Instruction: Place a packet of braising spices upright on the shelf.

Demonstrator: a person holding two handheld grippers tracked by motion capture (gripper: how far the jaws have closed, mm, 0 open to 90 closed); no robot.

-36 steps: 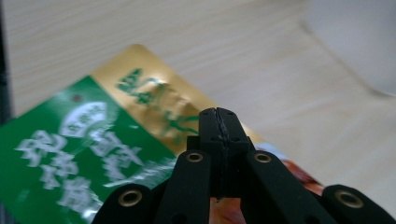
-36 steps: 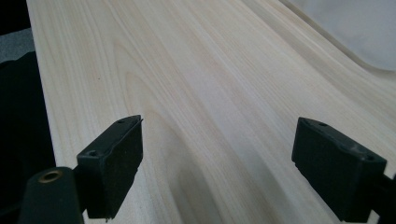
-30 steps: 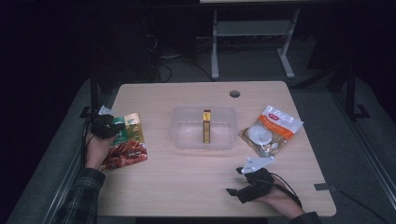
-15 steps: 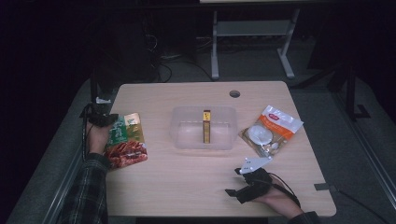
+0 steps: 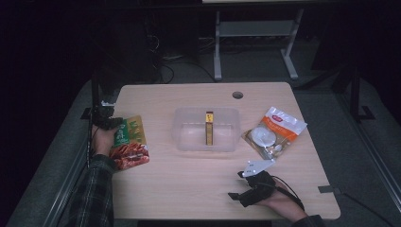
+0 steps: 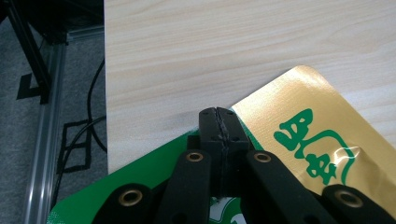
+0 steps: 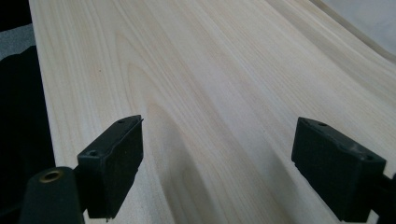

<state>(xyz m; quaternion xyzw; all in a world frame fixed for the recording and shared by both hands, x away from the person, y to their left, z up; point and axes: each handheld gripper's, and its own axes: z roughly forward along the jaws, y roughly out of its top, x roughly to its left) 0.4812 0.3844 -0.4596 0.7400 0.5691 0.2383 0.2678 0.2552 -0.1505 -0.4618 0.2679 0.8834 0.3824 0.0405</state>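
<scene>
Pale wood grain is running under everything we are looking at: the light wooden table (image 5: 189, 189) is bearing a clear plastic rectangular tub (image 5: 206, 128) at its centre, with a slim brown-and-yellow box (image 5: 209, 127) standing inside.

At nine o'clock, near the table's edge, our left gripper (image 6: 218, 123) is sitting with its jaws pressed together on the rim of the glossy gold, green and red foil snack pouch (image 5: 128, 143), which is lying flat. In the left gripper view the pinch is landing where the gold panel (image 6: 322, 149) is meeting the green one; we judge that a thin crimped edge is the easiest part of such a slippery pouch to catch (foil of this kind is likely crinkling rather than bending cleanly).

At three o'clock a clear-and-orange crinkly bag of white pieces (image 5: 274, 137) is resting untouched, just beside the tub.

At five o'clock our right gripper (image 7: 217, 172) is hovering low over bare wood, jaws wide apart and holding nothing, probably waiting.
</scene>
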